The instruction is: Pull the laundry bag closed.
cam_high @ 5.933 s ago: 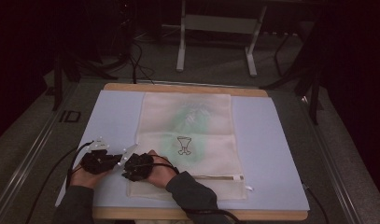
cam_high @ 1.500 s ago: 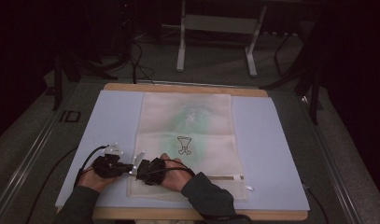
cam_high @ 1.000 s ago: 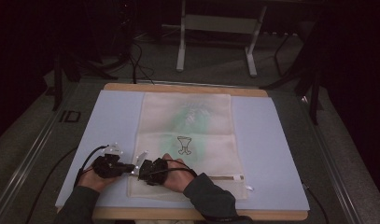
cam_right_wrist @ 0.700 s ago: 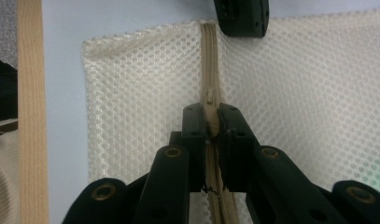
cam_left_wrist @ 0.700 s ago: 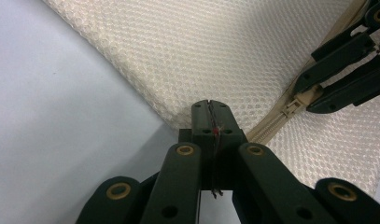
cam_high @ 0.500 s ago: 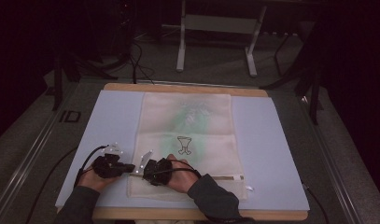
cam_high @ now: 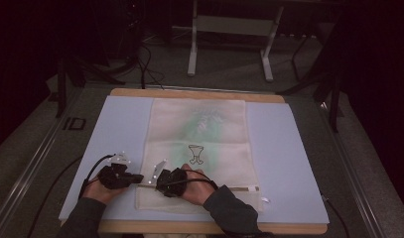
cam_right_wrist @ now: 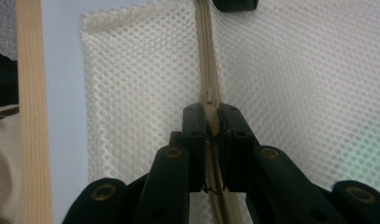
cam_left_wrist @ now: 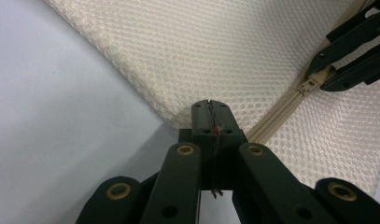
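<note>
Cream mesh bag [cam_high: 199,148] lies flat on a pale blue surface [cam_high: 289,163], its zipper [cam_right_wrist: 207,56] along the near edge. The right gripper [cam_right_wrist: 210,122] has its fingers closed on the zipper pull, seemingly to slide it. The left gripper [cam_left_wrist: 211,114], fingers pinched on the bag's corner, likely anchors the fabric.
</note>
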{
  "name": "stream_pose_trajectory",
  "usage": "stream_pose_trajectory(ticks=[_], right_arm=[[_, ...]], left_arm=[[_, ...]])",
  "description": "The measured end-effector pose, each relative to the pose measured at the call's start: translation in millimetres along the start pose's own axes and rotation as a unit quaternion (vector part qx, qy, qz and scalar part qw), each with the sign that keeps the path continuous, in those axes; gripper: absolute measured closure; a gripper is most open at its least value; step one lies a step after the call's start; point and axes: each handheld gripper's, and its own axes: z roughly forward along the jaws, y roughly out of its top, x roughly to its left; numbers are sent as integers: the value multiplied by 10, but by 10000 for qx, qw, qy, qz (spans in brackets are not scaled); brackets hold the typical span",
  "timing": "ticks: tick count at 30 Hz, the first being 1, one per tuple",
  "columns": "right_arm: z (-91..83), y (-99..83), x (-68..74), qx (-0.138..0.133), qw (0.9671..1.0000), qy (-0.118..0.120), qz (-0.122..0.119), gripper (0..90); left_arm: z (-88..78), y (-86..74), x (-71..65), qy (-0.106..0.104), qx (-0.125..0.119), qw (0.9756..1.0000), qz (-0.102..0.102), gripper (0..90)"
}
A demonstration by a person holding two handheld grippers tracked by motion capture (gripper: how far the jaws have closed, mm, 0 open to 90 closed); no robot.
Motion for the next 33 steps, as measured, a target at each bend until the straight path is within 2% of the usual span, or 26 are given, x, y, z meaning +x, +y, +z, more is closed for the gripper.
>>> stream_pose_trajectory(ticks=[6,33], right_arm=[[-23,-42,-11,-30,10000,22,67,822],[-108,-199,-32,104,9999,65,66,822]], left_arm=[[0,0,0,1,0,10000,-1,900],[0,1,0,0,2,10000,-4,900]])
